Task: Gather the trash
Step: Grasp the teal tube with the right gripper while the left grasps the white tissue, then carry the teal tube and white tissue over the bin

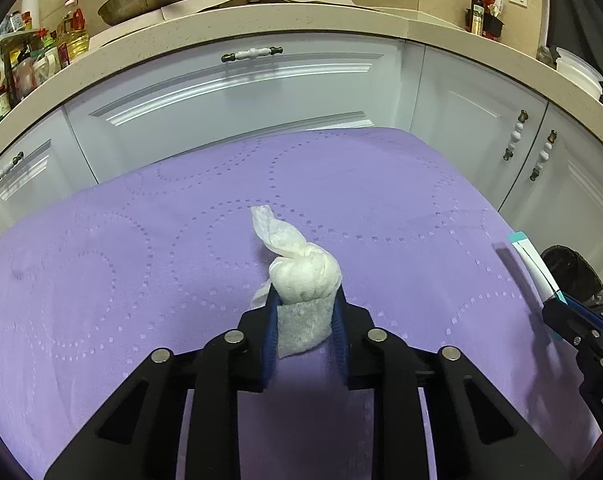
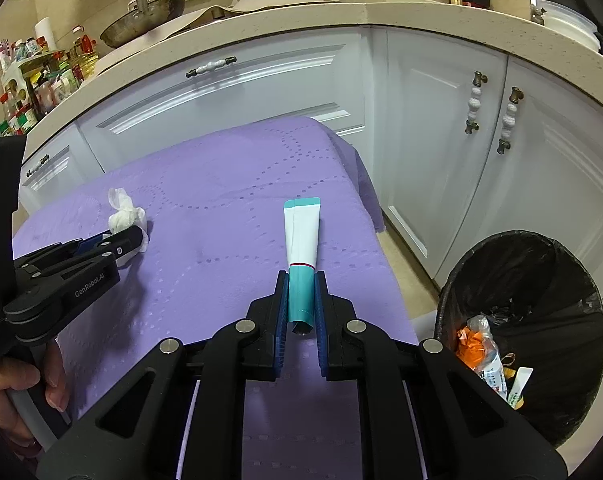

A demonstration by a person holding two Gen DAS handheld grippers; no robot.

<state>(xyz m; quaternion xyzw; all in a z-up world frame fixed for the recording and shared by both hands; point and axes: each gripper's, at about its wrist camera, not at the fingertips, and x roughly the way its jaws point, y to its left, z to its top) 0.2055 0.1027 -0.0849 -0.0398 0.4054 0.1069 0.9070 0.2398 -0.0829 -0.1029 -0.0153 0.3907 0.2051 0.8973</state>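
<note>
Tissue wad (image 1: 305,276) clamped, left gripper (image 1: 306,312) | tube (image 2: 301,256) clamped, right gripper (image 2: 301,304), near tablecloth (image 2: 221,208) edge beside bin (image 2: 541,280)

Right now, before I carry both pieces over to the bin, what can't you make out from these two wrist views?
- Trash bin: cut off by the frame edge in both views; its depth is hidden by the black liner.
- Tube: its cap end is sunk between the right gripper fingers; the print is too small.
- Tissue wad: its underside is hidden by the left gripper.
- Tablecloth: its near edge is blocked by the gripper bodies.
</note>
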